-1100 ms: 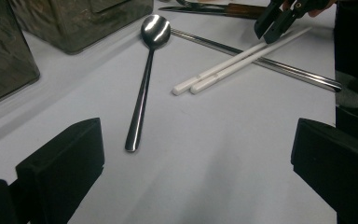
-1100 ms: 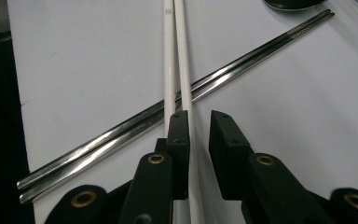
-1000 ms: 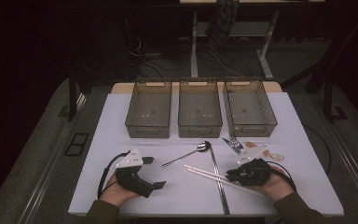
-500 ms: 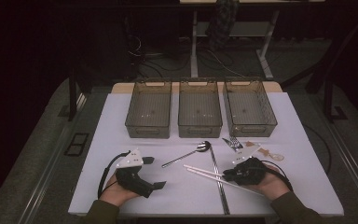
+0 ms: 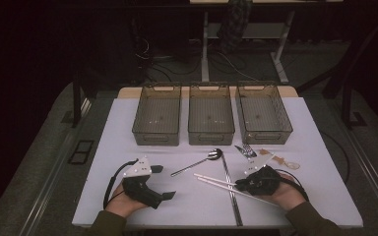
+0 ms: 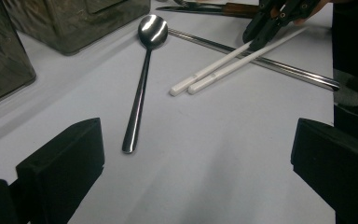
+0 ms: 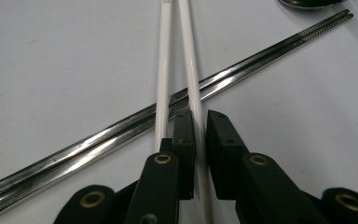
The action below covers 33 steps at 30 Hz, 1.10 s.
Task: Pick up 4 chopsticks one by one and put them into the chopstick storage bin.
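1. We see the right gripper [image 5: 239, 185] low on the table [image 5: 187, 216], its jaws drawn nearly together around one white chopstick [image 7: 192, 84]; they have just been closing, and the stick sits in the narrow gap between the pads.
2. The second white chopstick [image 7: 162, 79] lies just outside that gripper's left jaw, beside the first and not in the gap.
3. Both white sticks run straight ahead from the right gripper and cross over the steel chopsticks [image 7: 121, 128] just in front of its jaw tips.
4. The steel pair lies slantwise across the table beneath them, from near the gripper's left side out to its far right.
5. The left gripper [image 5: 160, 182] rests on the table well apart from the right one, jaws spread wide with nothing between them.
6. Ahead of the left gripper lies a spoon [image 6: 140, 93], bowl away from it; the white sticks' ends lie just to the right of it.
7. Beyond both grippers stand three bins [image 5: 210, 138] in a row — a fork [image 5: 246, 150] lies just ahead of the right gripper.
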Each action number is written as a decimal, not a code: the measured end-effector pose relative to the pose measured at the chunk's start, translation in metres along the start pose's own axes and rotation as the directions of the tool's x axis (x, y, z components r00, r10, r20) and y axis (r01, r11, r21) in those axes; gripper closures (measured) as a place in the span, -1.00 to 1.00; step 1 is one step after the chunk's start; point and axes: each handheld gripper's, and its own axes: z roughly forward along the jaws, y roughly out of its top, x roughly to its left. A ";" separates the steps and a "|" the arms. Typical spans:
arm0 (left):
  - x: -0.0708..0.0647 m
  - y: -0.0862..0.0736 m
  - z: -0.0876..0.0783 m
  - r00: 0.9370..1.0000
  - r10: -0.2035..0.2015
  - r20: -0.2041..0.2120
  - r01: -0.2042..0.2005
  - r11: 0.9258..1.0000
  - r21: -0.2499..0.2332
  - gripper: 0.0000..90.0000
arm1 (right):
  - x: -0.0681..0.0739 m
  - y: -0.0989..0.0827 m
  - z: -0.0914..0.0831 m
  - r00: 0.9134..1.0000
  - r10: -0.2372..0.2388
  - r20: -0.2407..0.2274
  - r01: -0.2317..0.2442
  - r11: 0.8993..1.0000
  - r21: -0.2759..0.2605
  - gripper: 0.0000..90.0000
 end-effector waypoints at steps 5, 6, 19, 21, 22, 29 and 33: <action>0.000 0.000 0.000 1.000 -0.001 0.000 0.001 1.000 -0.003 -0.97 | 0.000 0.000 0.000 1.000 -0.004 0.000 0.004 1.000 0.001 0.86; 0.000 0.000 0.000 1.000 -0.001 0.000 0.001 1.000 -0.002 -0.97 | -0.001 0.000 0.000 1.000 -0.005 -0.001 0.005 1.000 0.001 0.86; 0.000 0.000 0.001 1.000 0.001 0.004 -0.001 1.000 0.000 -0.97 | -0.001 0.000 0.000 0.999 -0.032 -0.001 0.032 0.999 -0.001 0.88; 0.000 0.000 0.001 1.000 0.002 0.005 -0.002 1.000 0.001 -0.97 | -0.001 0.000 -0.001 1.000 -0.029 -0.001 0.029 1.000 0.000 0.88; 0.000 -0.001 0.002 1.000 0.003 0.005 -0.003 1.000 0.001 -0.97 | -0.001 0.000 -0.001 1.000 -0.028 -0.003 0.028 1.000 -0.001 0.88; 0.000 -0.001 0.002 1.000 0.000 0.008 0.000 1.000 0.002 -0.97 | -0.004 0.001 -0.008 1.000 0.011 -0.003 -0.011 0.999 -0.042 0.88; 0.000 -0.001 0.002 1.000 0.001 0.008 -0.001 1.000 0.003 -0.97 | -0.005 0.002 -0.013 0.999 0.034 -0.004 -0.035 0.997 -0.062 0.89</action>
